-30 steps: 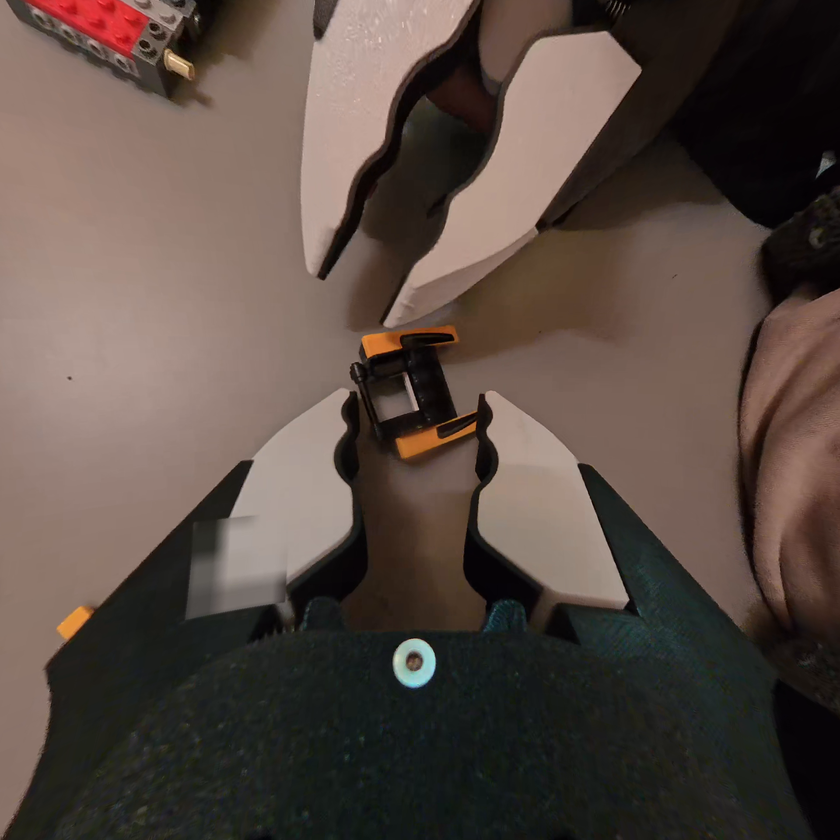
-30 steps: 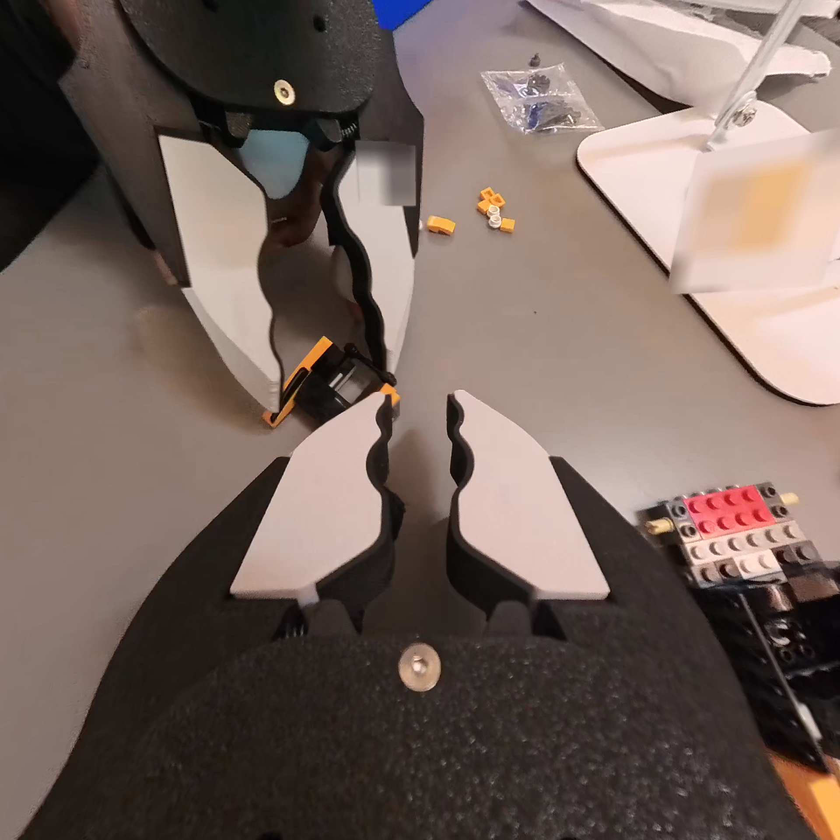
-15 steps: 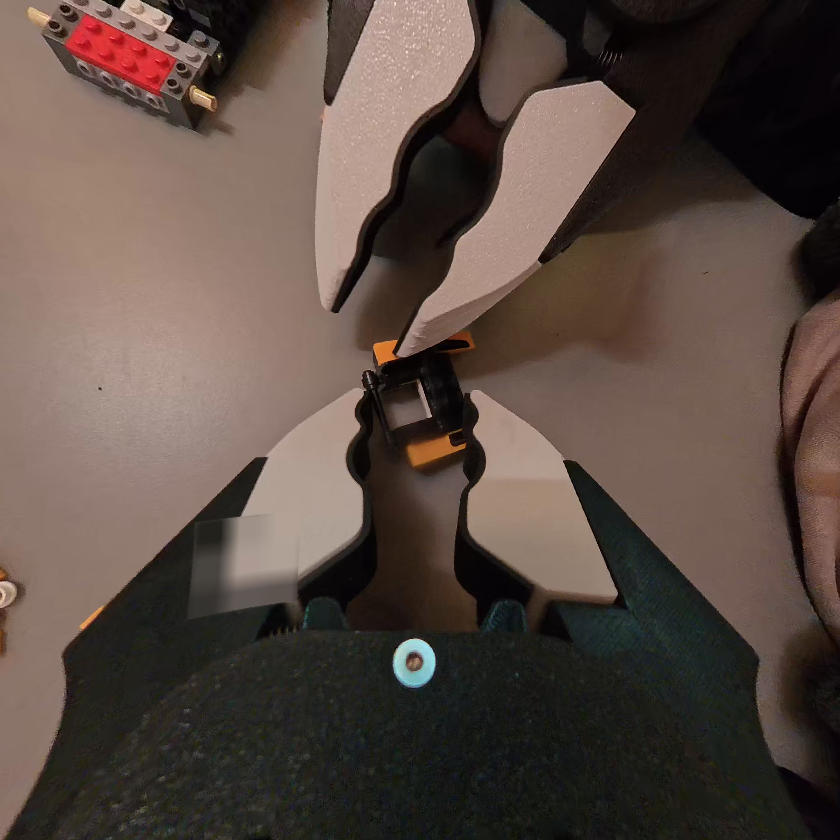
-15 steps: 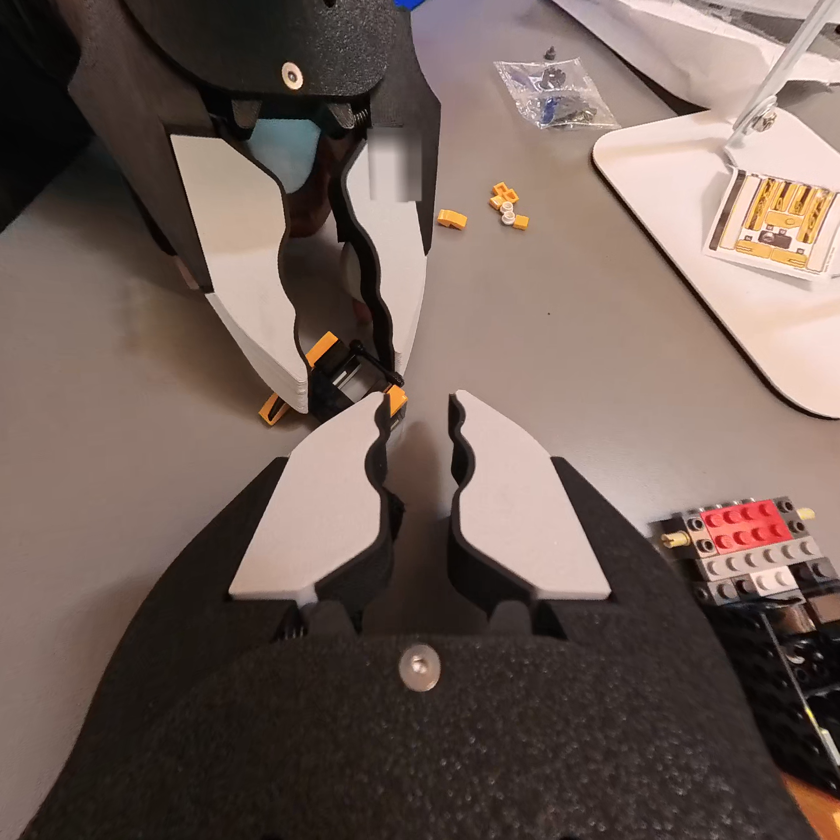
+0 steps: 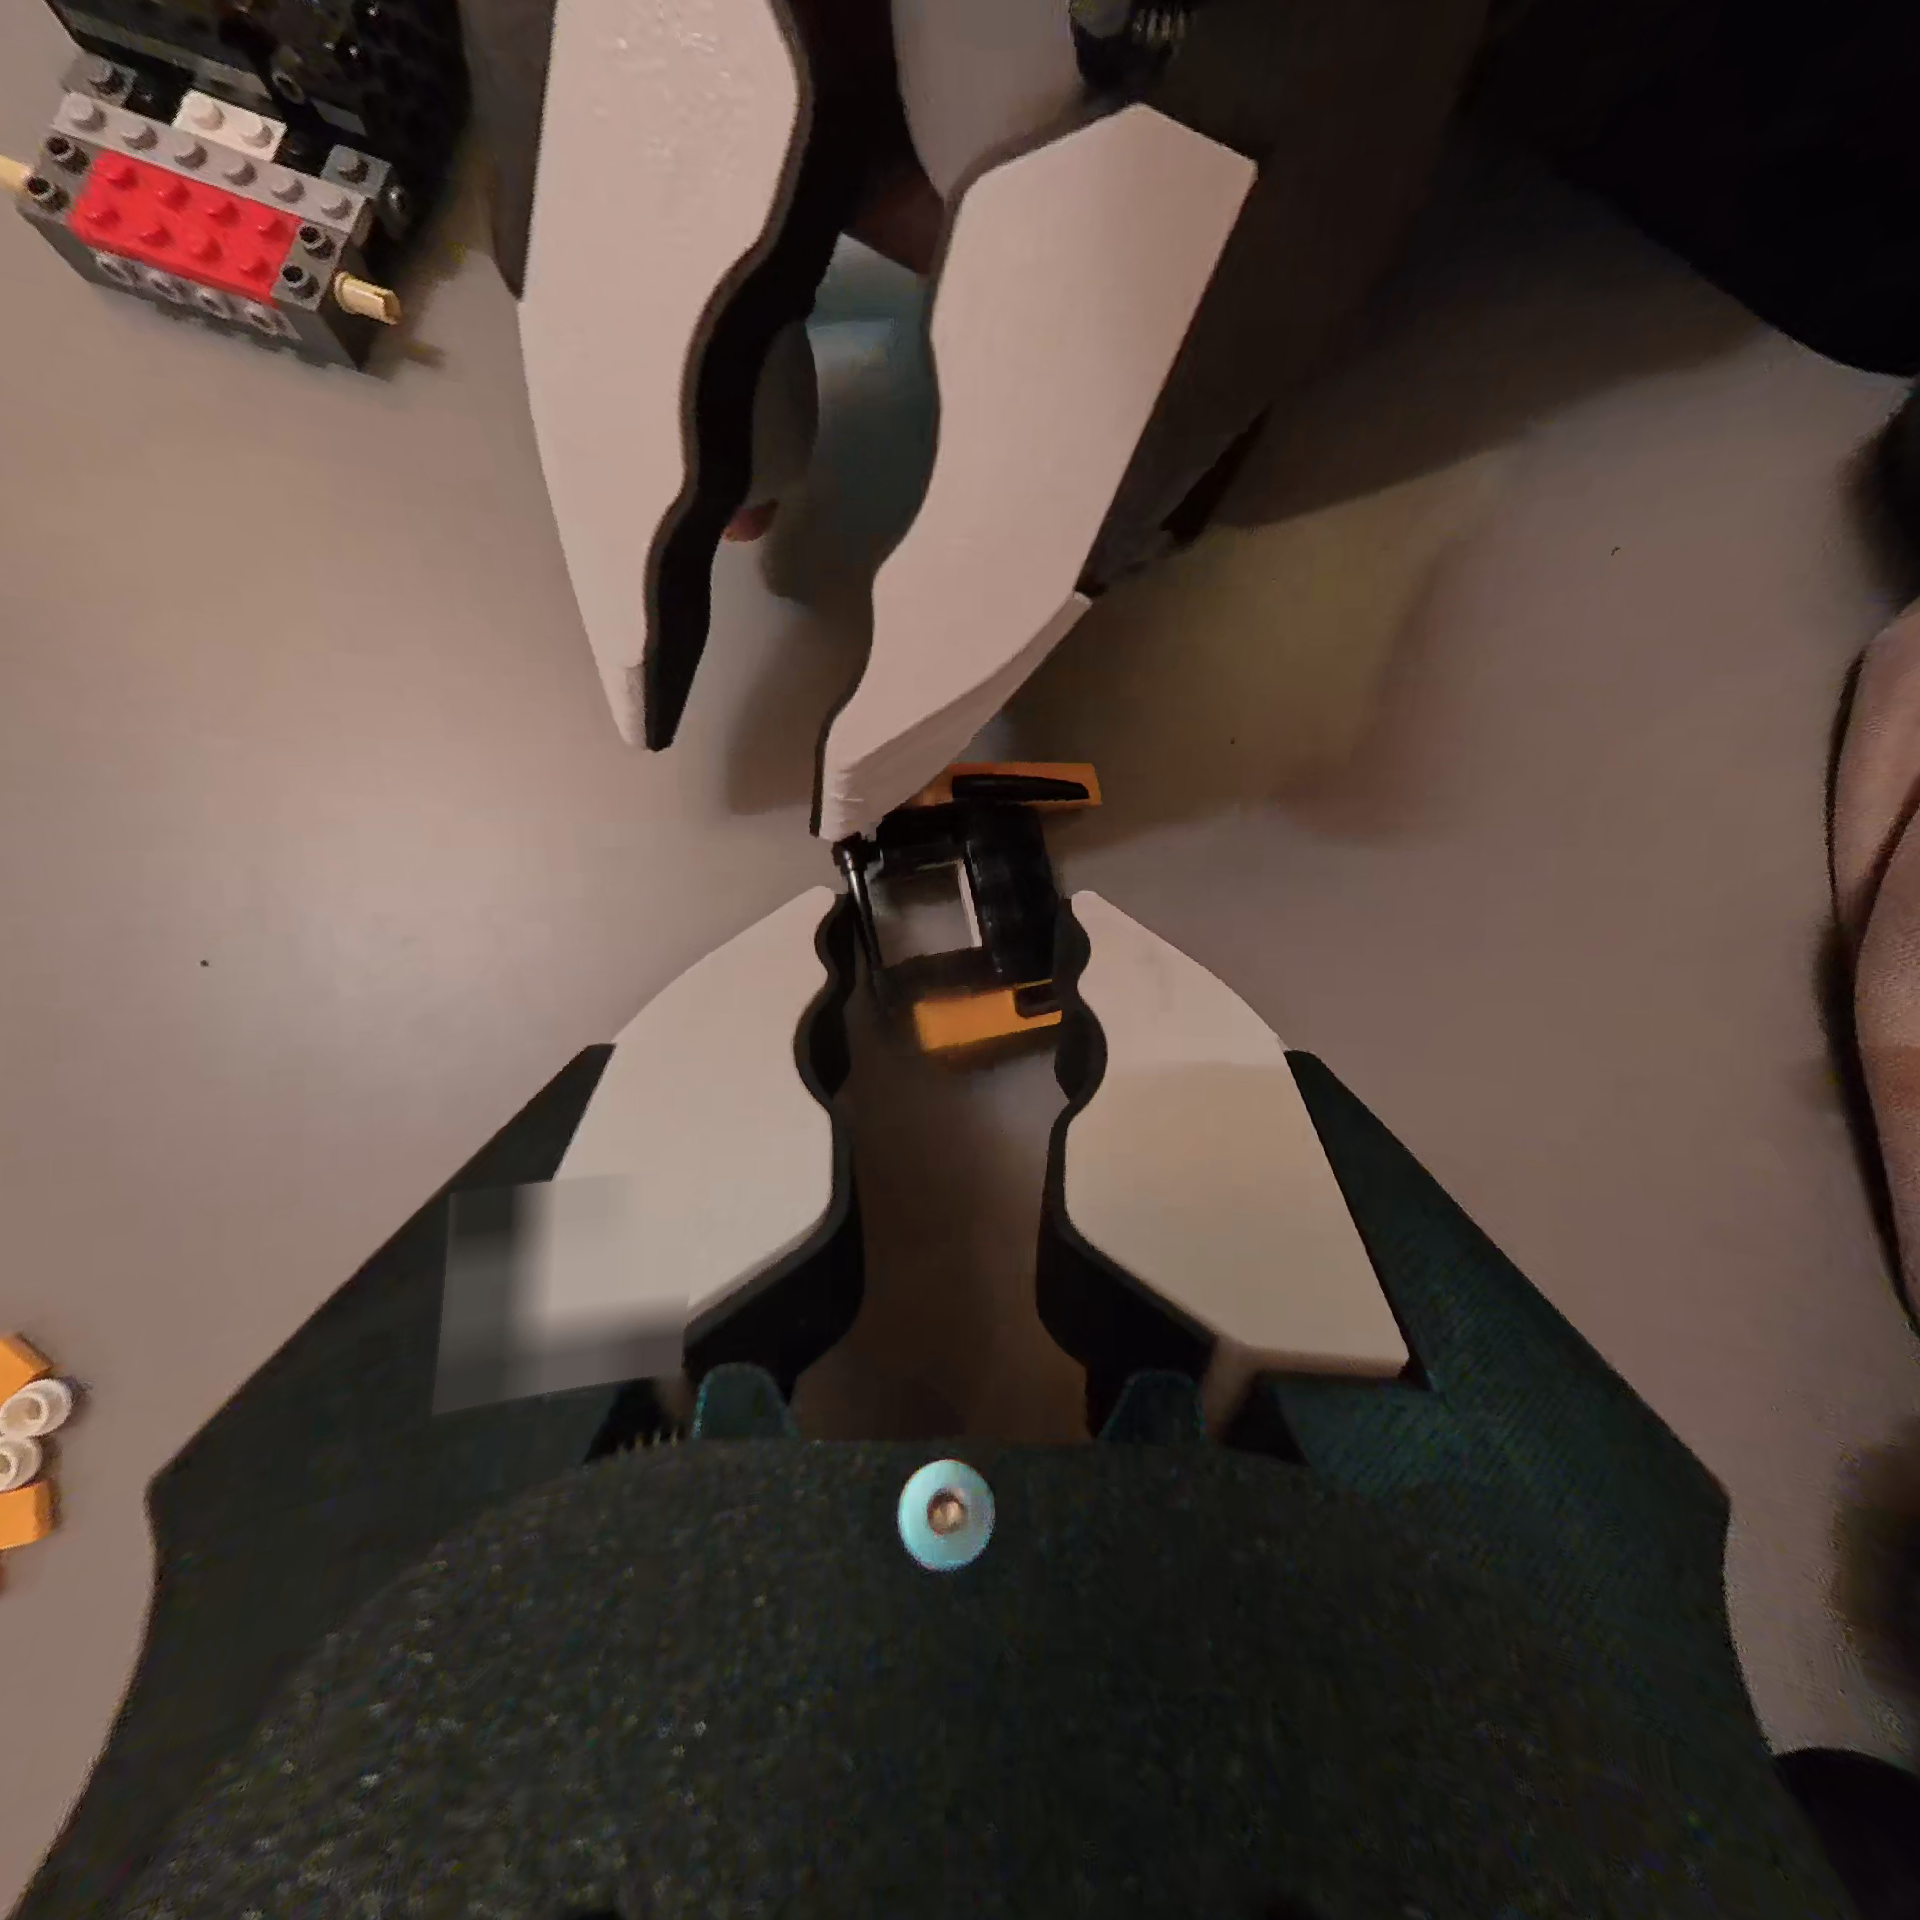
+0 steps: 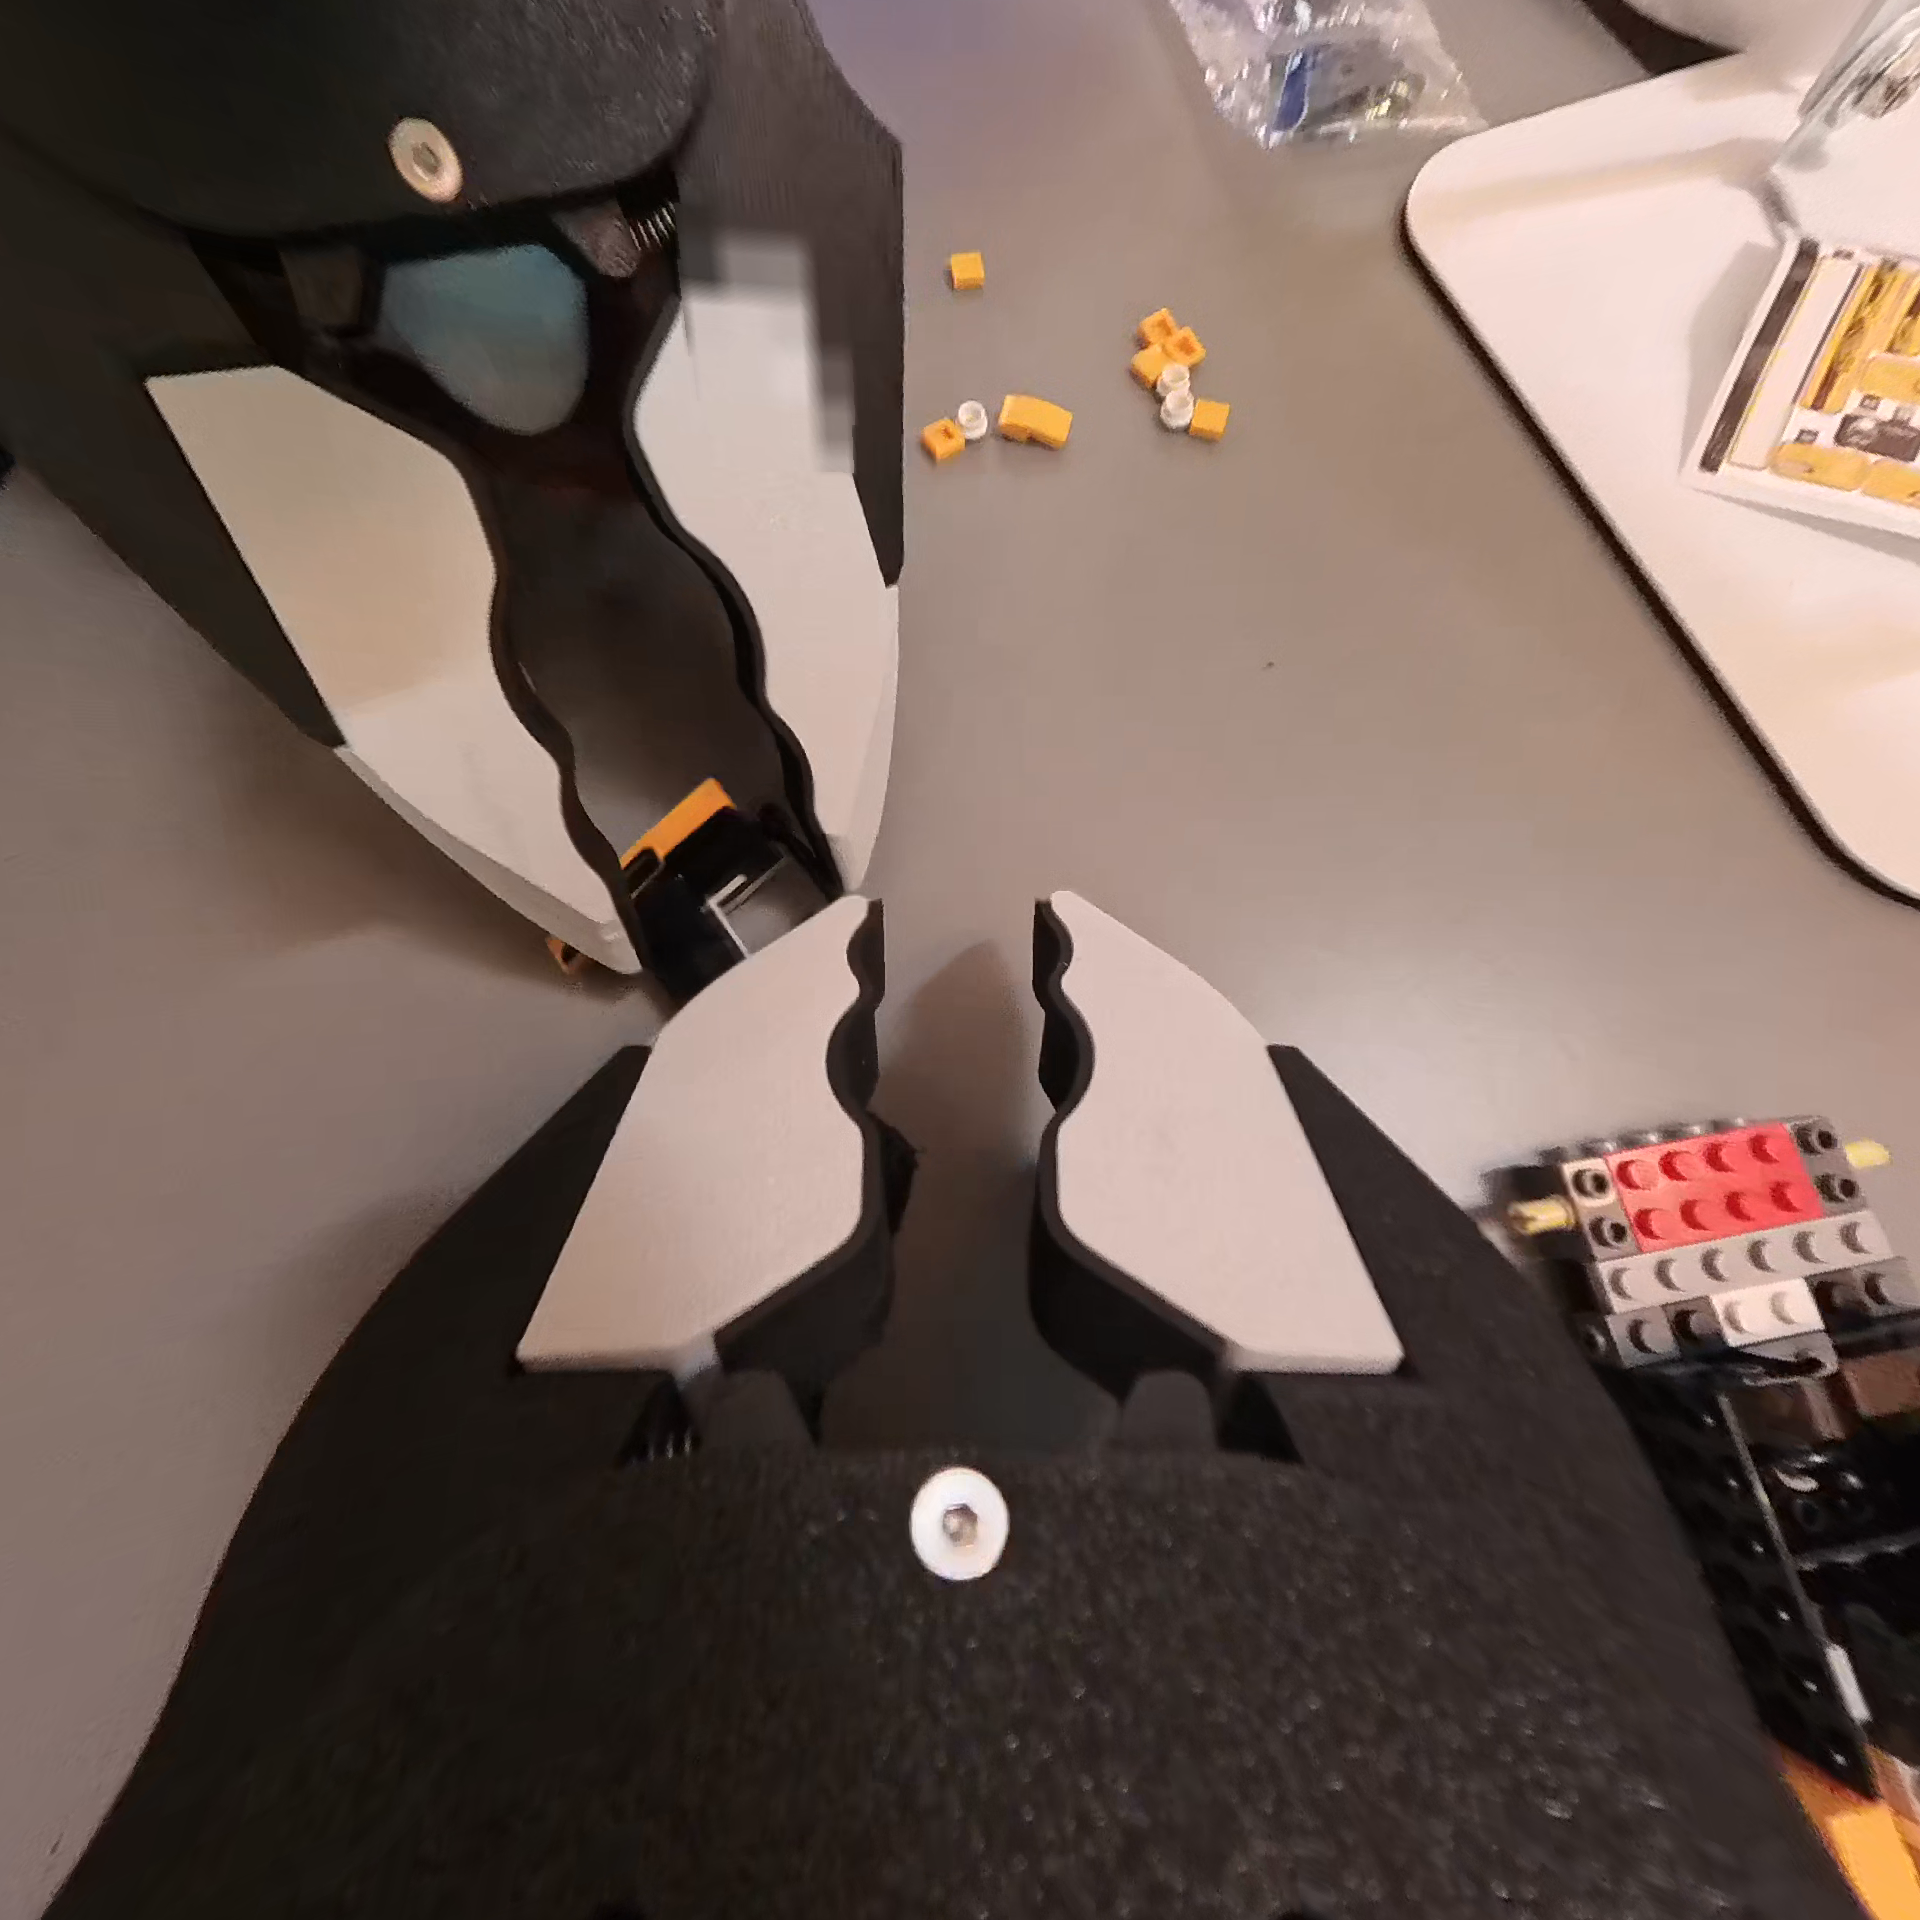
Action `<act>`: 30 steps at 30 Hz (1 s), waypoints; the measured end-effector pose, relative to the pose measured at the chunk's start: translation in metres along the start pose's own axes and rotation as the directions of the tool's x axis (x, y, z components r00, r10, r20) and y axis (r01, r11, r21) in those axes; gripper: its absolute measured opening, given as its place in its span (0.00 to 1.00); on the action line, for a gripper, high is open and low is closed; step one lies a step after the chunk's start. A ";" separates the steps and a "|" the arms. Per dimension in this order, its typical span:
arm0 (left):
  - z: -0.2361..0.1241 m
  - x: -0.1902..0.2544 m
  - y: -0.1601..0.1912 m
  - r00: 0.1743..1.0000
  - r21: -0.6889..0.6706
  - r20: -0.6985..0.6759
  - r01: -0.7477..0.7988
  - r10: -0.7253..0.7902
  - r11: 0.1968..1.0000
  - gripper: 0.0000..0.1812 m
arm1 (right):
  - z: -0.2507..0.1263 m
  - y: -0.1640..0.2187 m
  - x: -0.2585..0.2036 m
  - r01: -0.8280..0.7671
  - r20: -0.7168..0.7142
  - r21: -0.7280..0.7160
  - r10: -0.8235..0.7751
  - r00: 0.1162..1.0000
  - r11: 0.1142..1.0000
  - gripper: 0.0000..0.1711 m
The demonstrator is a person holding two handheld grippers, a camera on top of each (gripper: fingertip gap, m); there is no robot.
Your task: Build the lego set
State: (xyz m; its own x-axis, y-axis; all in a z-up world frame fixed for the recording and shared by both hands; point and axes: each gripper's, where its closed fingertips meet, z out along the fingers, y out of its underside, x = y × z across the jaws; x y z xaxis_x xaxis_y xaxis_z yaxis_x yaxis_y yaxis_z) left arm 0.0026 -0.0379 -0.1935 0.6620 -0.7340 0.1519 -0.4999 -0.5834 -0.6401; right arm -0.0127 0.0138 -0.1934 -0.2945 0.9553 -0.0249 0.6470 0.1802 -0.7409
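A small black and orange lego assembly (image 5: 1003, 894) lies on the grey table. My left gripper (image 5: 954, 899) has its two fingertips closed against the assembly's sides. In the right wrist view the assembly (image 6: 686, 842) sits between the left gripper's tips (image 6: 727, 920). My right gripper (image 6: 956, 904) faces it, open and empty. One right fingertip (image 5: 862, 790) rests on the assembly's far top corner. A larger build of red, grey and black bricks (image 6: 1704, 1195) stands beside the right gripper and shows at the far left in the left wrist view (image 5: 197, 218).
Loose orange and white small pieces (image 6: 1174, 374) lie behind the grippers and also show in the left wrist view (image 5: 21, 1455). A white board (image 6: 1662, 582) with a yellow printed sheet (image 6: 1829, 405) is at the right. A clear parts bag (image 6: 1320, 62) is beyond. A sleeve (image 5: 1886, 935) is at the right.
My left gripper has moved forward and narrowed onto the assembly. The right gripper has come closer, and its fingertip now touches the assembly's far corner.
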 end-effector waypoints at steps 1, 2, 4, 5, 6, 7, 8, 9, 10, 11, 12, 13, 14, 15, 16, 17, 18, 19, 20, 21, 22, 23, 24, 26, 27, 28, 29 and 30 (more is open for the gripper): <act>0.000 0.001 0.000 1.000 -0.002 0.003 -0.010 0.010 1.000 0.20 | -0.001 0.002 0.001 0.002 -0.002 -0.017 -0.002 1.000 1.000 0.16; 0.000 0.001 0.000 1.000 -0.005 0.007 -0.020 0.020 1.000 0.20 | -0.002 0.003 0.004 0.001 -0.011 -0.025 -0.002 1.000 1.000 0.16; -0.001 0.002 0.000 0.999 -0.010 0.014 -0.036 0.036 0.999 0.20 | -0.007 0.002 0.007 -0.020 -0.009 -0.005 0.020 1.000 1.000 0.17; -0.001 0.002 0.000 0.999 -0.011 0.015 -0.042 0.042 0.999 0.20 | -0.010 0.000 0.010 -0.040 -0.005 0.013 0.040 0.999 0.999 0.17; -0.001 0.003 0.000 0.999 -0.011 0.016 -0.044 0.044 0.999 0.20 | -0.013 -0.002 0.011 -0.051 0.000 0.032 0.051 0.999 0.998 0.17; -0.002 0.003 0.000 0.999 -0.011 0.015 -0.044 0.045 0.999 0.20 | -0.016 -0.005 0.011 -0.048 0.009 0.052 0.048 0.999 0.997 0.17; -0.002 0.003 0.000 0.999 -0.010 0.012 -0.044 0.044 0.999 0.20 | -0.018 -0.006 0.010 -0.034 0.021 0.068 0.033 0.999 0.997 0.17; -0.002 0.003 0.000 0.999 -0.009 0.010 -0.042 0.042 0.999 0.20 | -0.019 -0.007 0.006 -0.010 0.040 0.075 0.007 0.999 0.997 0.17; -0.002 0.003 0.000 0.999 -0.008 0.008 -0.041 0.041 0.999 0.20 | -0.020 -0.006 0.001 0.024 0.061 0.079 -0.029 0.998 0.997 0.17; -0.002 0.004 0.000 0.999 -0.008 0.006 -0.041 0.041 0.999 0.20 | -0.019 -0.006 -0.004 0.065 0.076 0.083 -0.071 0.995 0.994 0.16; -0.002 0.004 0.000 0.999 -0.007 0.005 -0.041 0.041 0.999 0.20 | -0.019 -0.005 -0.010 0.109 0.095 0.089 -0.118 0.989 0.990 0.16; -0.002 0.004 0.000 0.999 -0.006 0.004 -0.041 0.041 0.999 0.20 | -0.019 -0.003 -0.017 0.152 0.120 0.096 -0.163 0.979 0.984 0.16; -0.002 0.004 0.000 0.999 -0.005 0.003 -0.042 0.042 0.999 0.20 | -0.019 -0.002 -0.023 0.187 0.141 0.102 -0.200 0.970 0.977 0.16; -0.002 0.004 0.000 0.999 -0.004 0.001 -0.042 0.042 0.999 0.20 | -0.019 -0.001 -0.027 0.210 0.153 0.107 -0.225 0.962 0.972 0.16; -0.002 0.004 0.000 0.999 -0.003 -0.002 -0.042 0.042 0.999 0.20 | -0.019 0.000 -0.031 0.224 0.168 0.114 -0.241 0.956 0.968 0.16; -0.001 0.005 0.000 0.999 -0.002 -0.005 -0.043 0.043 0.999 0.20 | -0.020 0.000 -0.034 0.230 0.186 0.124 -0.250 0.950 0.965 0.16; -0.001 0.005 0.001 0.999 0.000 -0.008 -0.044 0.044 0.999 0.20 | -0.021 0.001 -0.037 0.236 0.196 0.127 -0.257 0.946 0.964 0.17; -0.001 0.005 0.000 0.999 0.003 -0.012 -0.046 0.046 0.999 0.20 | -0.021 0.001 -0.038 0.246 0.199 0.127 -0.268 0.943 0.961 0.17; -0.001 0.006 0.001 0.999 0.005 -0.018 -0.048 0.048 0.999 0.20 | -0.021 0.001 -0.039 0.257 0.201 0.131 -0.279 0.939 0.958 0.18; -0.001 0.006 0.001 0.998 0.007 -0.024 -0.050 0.050 0.999 0.20 | -0.022 0.001 -0.040 0.263 0.204 0.137 -0.287 0.936 0.955 0.18; -0.001 0.006 0.001 0.998 0.009 -0.029 -0.052 0.052 0.999 0.20 | -0.022 0.001 -0.041 0.269 0.205 0.138 -0.293 0.934 0.953 0.18; -0.001 0.007 0.001 0.998 0.011 -0.033 -0.053 0.054 0.999 0.20 | -0.022 0.002 -0.042 0.277 0.206 0.135 -0.300 0.931 0.951 0.18; -0.001 0.007 0.001 0.998 0.013 -0.039 -0.053 0.054 0.998 0.20 | -0.022 0.002 -0.043 0.285 0.208 0.134 -0.308 0.928 0.949 0.18; -0.001 0.007 0.002 0.997 0.016 -0.048 -0.053 0.054 0.998 0.20 | -0.022 0.003 -0.045 0.303 0.212 0.134 -0.326 0.921 0.943 0.18; -0.001 0.007 0.002 0.997 0.018 -0.052 -0.053 0.054 0.998 0.20 | -0.022 0.003 -0.047 0.314 0.214 0.135 -0.337 0.917 0.940 0.18; -0.001 0.007 0.002 0.997 0.019 -0.055 -0.052 0.053 0.998 0.20 | -0.022 0.003 -0.048 0.326 0.208 0.136 -0.349 0.914 0.936 0.18; 0.000 0.008 0.001 0.997 0.021 -0.058 -0.053 0.054 0.998 0.20 | -0.021 0.003 -0.048 0.341 0.199 0.132 -0.361 0.911 0.931 0.18; 0.000 0.008 0.001 0.997 0.022 -0.061 -0.055 0.056 0.998 0.20 | -0.020 0.004 -0.047 0.358 0.188 0.118 -0.374 0.908 0.926 0.18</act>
State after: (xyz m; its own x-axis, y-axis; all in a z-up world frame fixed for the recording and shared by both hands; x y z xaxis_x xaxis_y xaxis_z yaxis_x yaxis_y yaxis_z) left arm 0.0069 -0.0446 -0.1930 0.5979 -0.7852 0.1614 -0.5232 -0.5348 -0.6635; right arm 0.0175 -0.0260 -0.1819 -0.6418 0.7560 0.1289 0.4109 0.4809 -0.7745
